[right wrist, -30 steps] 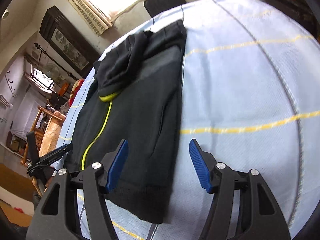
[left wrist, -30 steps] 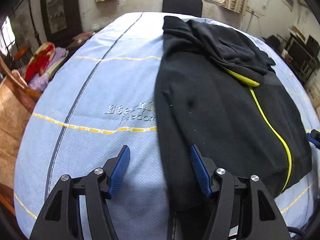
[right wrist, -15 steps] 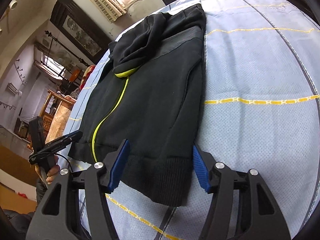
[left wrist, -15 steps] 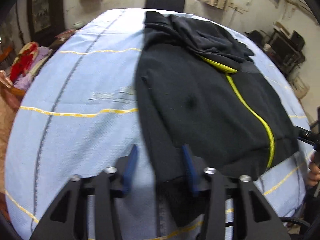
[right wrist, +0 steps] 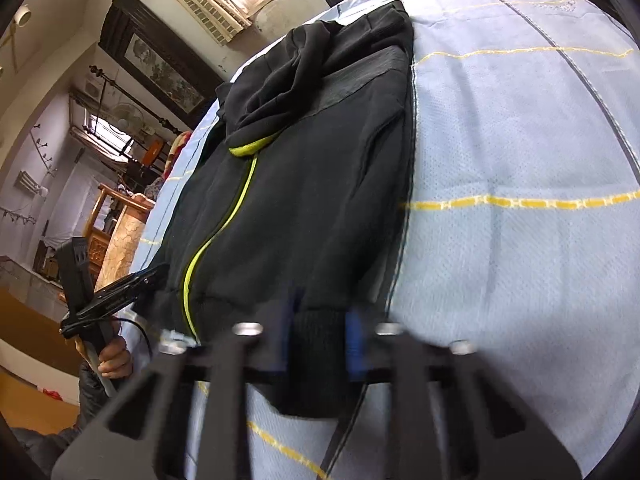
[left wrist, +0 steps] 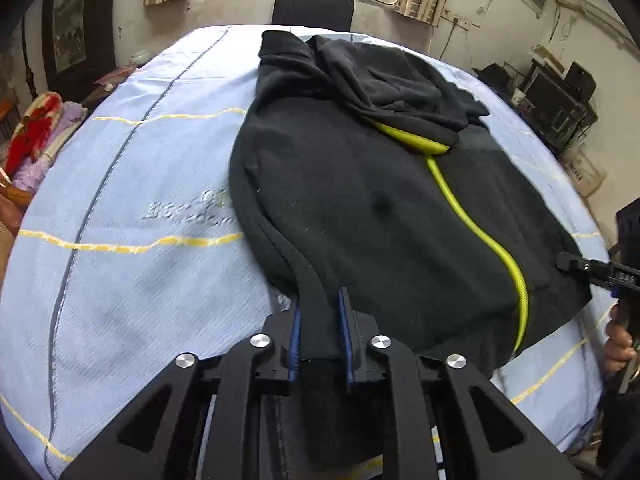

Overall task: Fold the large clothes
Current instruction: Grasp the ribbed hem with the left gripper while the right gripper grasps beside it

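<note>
Left hand-held gripper [left wrist: 320, 334] sits low at the near edge of the bed [left wrist: 132, 280], pointing fwd along the hoodie's left side; its blue pads are drawn in close w/ a thick fold of the black hoodie [left wrist: 360, 208] pinched between them at the hem corner. Right hand-held gripper [right wrist: 320, 334] is at the opposite hem corner, also low and level, pads nearly together on the ribbed hem band (view is motion-blurred, but cloth fills the gap).

In the right wrist view the person's left hand [right wrist: 114, 360] shows wrapped round the left tool's handle, off the bed's side.

One hoodie, lying flat and lengthwise on the light-blue bed cover, hood bunched at the far end near the black chair [left wrist: 312, 6], one yellow-green zip [left wrist: 476, 232] running down the front. Hem end lies at the near edge of the bed. Left of the hoodie there's a wide bare stretch of cover; right of it, in the right wrist view, another broad stretch. Two grippers, both on the hem.
</note>
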